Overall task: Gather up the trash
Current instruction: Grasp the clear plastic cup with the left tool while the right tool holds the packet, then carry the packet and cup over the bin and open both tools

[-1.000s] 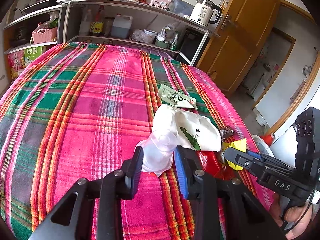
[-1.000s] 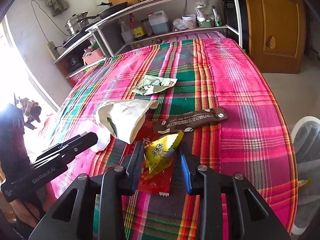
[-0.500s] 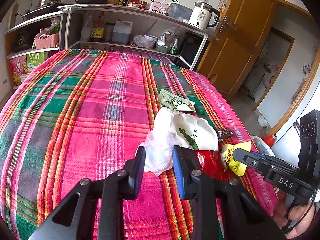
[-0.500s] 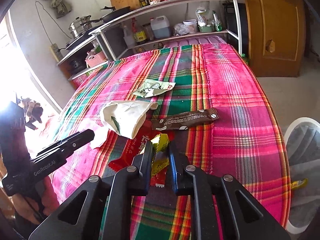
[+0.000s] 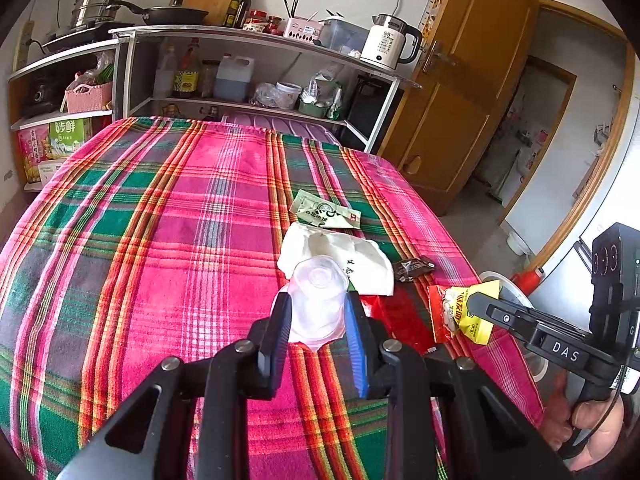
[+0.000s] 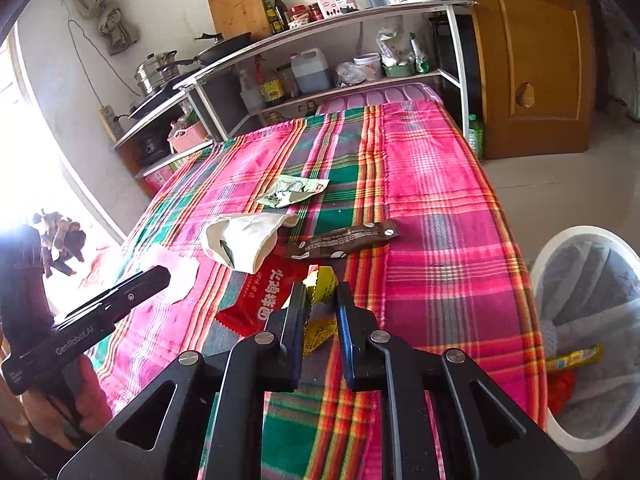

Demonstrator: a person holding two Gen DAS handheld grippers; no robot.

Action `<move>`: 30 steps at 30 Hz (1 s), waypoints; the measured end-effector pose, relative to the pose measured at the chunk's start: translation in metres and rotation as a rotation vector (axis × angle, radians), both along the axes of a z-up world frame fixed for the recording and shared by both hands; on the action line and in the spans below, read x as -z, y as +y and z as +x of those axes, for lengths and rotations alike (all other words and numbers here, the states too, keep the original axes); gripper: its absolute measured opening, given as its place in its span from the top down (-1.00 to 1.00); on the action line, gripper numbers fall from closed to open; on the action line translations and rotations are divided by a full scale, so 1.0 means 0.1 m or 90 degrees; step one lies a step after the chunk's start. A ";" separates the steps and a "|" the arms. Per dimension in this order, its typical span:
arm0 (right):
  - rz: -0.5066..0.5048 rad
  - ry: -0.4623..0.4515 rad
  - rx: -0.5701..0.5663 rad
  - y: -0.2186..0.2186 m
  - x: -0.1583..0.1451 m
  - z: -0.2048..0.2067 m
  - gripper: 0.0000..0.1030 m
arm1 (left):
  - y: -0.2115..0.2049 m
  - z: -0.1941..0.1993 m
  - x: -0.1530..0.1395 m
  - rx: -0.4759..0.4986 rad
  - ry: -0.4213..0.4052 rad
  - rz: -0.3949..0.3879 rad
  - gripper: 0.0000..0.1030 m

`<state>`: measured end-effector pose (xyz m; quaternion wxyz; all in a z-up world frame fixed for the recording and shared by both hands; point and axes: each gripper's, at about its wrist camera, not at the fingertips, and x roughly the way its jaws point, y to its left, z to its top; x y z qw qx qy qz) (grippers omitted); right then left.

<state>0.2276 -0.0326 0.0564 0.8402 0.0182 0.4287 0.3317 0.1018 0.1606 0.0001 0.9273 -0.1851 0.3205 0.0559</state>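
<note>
Both grabs just landed: left gripper (image 5: 318,314) jaws now pinch the clear plastic cup (image 5: 318,300) at frame center, right gripper (image 6: 322,308) clamps the yellow wrapper (image 6: 320,280), both lifted off the surface (image 5: 160,240). Next stop's probably the bin (image 6: 560,248), right edge.

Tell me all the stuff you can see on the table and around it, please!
clear plastic cup: one, see-through, between the left gripper's fingers
yellow wrapper: one, yellow, pinched in the right gripper
red wrapper: one, red, flat on the cloth under the yellow one
brown wrapper: one, dark brown, mid-table
white paper bag: one, cream, crumpled beside the brown wrapper
green sachet: one, pale green, farther back
tablecloth: one, pink-green plaid
bin: one, white, on the floor beside the table
kettle: one, white, top shelf
left gripper: black, shut on cup
right gripper: black, shut on wrapper
</note>
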 end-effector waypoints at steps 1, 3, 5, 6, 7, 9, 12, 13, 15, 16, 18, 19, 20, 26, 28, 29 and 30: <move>0.002 -0.002 0.003 -0.03 -0.02 0.00 0.70 | -0.02 0.00 -0.02 0.003 -0.002 0.001 0.46; 0.007 -0.005 0.010 -0.10 -0.05 -0.02 0.70 | -0.08 -0.01 -0.07 0.008 -0.007 0.005 0.46; 0.012 -0.009 0.019 -0.19 -0.09 -0.03 0.70 | -0.15 -0.02 -0.11 0.016 -0.012 0.009 0.46; 0.014 -0.010 0.022 -0.22 -0.10 -0.04 0.70 | -0.19 -0.02 -0.13 0.020 -0.015 0.011 0.46; 0.017 -0.012 0.027 -0.27 -0.12 -0.05 0.70 | -0.23 -0.02 -0.16 0.025 -0.017 0.013 0.46; 0.021 -0.014 0.035 -0.36 -0.14 -0.06 0.70 | -0.31 0.00 -0.19 0.034 -0.019 0.018 0.46; 0.027 -0.016 0.050 -0.51 -0.18 -0.07 0.70 | -0.46 0.02 -0.23 0.052 -0.021 0.024 0.46; 0.028 -0.017 0.056 -0.57 -0.18 -0.07 0.70 | -0.51 0.03 -0.25 0.059 -0.022 0.024 0.46; 0.031 -0.018 0.069 -0.70 -0.19 -0.08 0.70 | -0.63 0.06 -0.27 0.074 -0.024 0.027 0.46; 0.032 -0.019 0.076 -0.76 -0.20 -0.09 0.70 | -0.68 0.07 -0.28 0.081 -0.024 0.028 0.46; 0.035 -0.019 0.091 -0.90 -0.20 -0.09 0.70 | -0.80 0.12 -0.30 0.097 -0.025 0.031 0.46; 0.036 -0.019 0.099 -0.98 -0.20 -0.09 0.70 | -0.86 0.14 -0.31 0.105 -0.025 0.032 0.46; 0.037 -0.019 0.108 -1.06 -0.20 -0.10 0.70 | -0.93 0.17 -0.32 0.113 -0.024 0.034 0.46; 0.042 -0.020 0.160 -1.50 -0.21 -0.07 0.70 | -1.32 0.36 -0.33 0.166 -0.021 0.038 0.47; 0.043 -0.020 0.178 -1.64 -0.21 -0.06 0.70 | -1.46 0.43 -0.33 0.184 -0.021 0.038 0.47; 0.043 -0.019 0.189 -1.72 -0.20 -0.06 0.70 | -1.53 0.47 -0.33 0.193 -0.020 0.039 0.47; 0.044 -0.018 0.196 -1.79 -0.20 -0.06 0.70 | -1.61 0.50 -0.33 0.203 -0.019 0.039 0.47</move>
